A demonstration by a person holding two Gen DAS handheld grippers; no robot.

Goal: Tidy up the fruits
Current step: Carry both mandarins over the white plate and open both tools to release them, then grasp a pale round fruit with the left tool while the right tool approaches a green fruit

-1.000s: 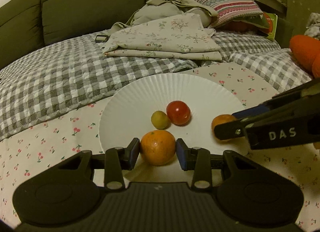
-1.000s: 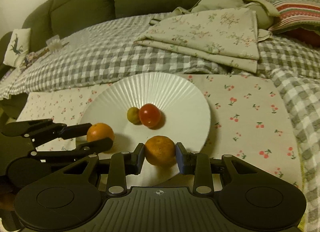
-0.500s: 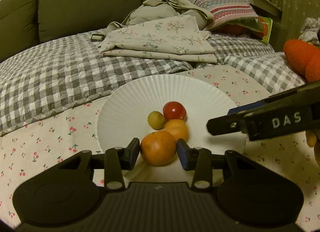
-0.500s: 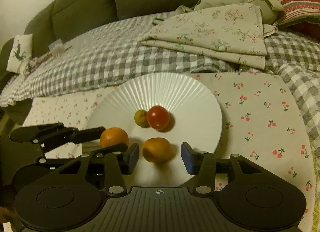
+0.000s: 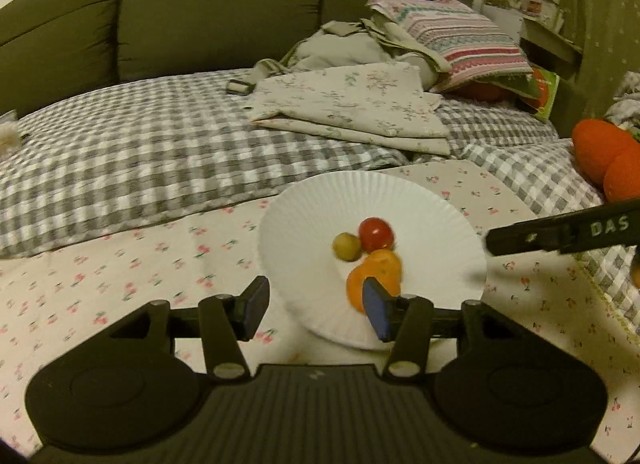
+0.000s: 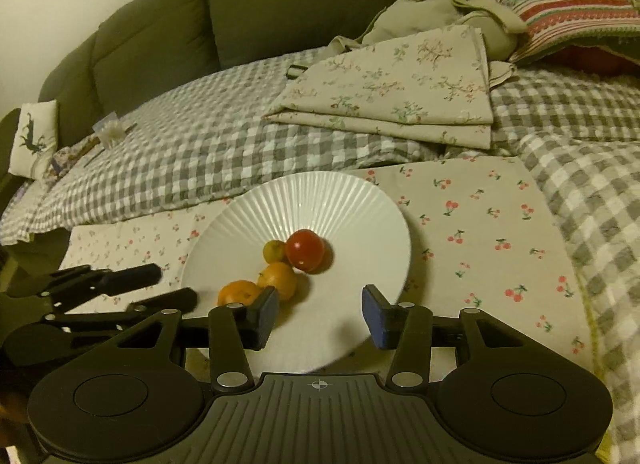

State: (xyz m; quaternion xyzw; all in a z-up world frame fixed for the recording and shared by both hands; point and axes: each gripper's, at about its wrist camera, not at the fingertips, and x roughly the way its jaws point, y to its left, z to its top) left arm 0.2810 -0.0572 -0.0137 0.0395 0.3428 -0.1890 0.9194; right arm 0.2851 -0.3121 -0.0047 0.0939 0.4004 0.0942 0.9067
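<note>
A white ribbed plate point(image 5: 360, 200) point(image 6: 320, 200) lies on a cherry-print cloth. It holds a red fruit point(image 5: 375, 234) point(image 6: 306, 250), a small yellow-green fruit point(image 5: 347, 247) point(image 6: 274, 251) and two oranges side by side point(image 5: 384, 264) point(image 6: 280, 280), the nearer one point(image 5: 354, 288) point(image 6: 238, 292) by the plate's front. My left gripper point(image 5: 316, 310) point(image 6: 176, 284) hovers at the plate's near-left rim, its jaws opening with nothing between them. My right gripper point(image 6: 320, 316) stands open over the plate's front with an empty gap; one of its fingers point(image 5: 532, 236) shows at the right.
A grey checked blanket point(image 5: 140, 152) covers the bed behind the plate. On it lie a folded floral cloth point(image 5: 352, 104) point(image 6: 400, 92) and a striped pillow point(image 5: 460, 40). Orange plush shapes point(image 5: 600, 152) sit at the far right. A dark green sofa back point(image 5: 200, 24) closes the rear.
Both grippers have opened and let go of their oranges, which now lie on the plate beside the red fruit. Both have drawn back and up; the left one has shifted left of the plate.
</note>
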